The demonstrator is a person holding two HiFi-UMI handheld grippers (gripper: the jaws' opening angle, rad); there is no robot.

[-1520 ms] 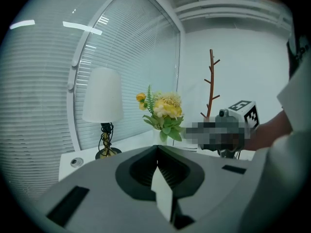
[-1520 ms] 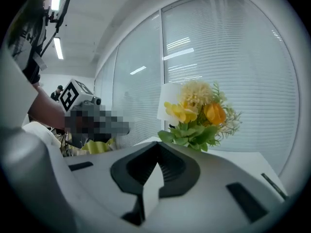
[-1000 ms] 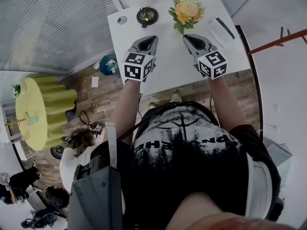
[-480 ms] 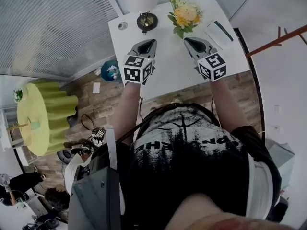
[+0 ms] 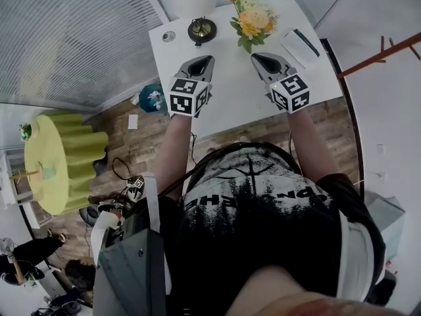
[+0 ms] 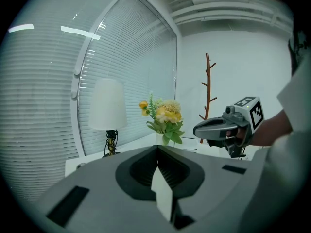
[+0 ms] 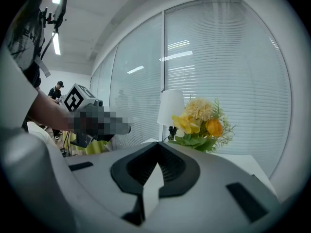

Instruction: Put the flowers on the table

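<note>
From the head view, the flowers [image 5: 253, 20] stand at the far end of the white counter [image 5: 230, 94], near a lamp [image 5: 201, 27]. The left gripper [image 5: 204, 60] and right gripper [image 5: 262, 60] hang over the counter. In the left gripper view, its fingers [image 6: 163, 193] are pressed together with nothing between them, and the flowers stand ahead. In the right gripper view, its fingers [image 7: 150, 188] are pressed together too.

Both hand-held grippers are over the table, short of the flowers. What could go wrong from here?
1. The left hand-held gripper and right hand-held gripper are both shut and empty. Pushed forward like that, one might tip the top-heavy flowers.
2. The lamp stands close beside the flowers, near the far edge of the table, so a wide reach could knock it.
</note>
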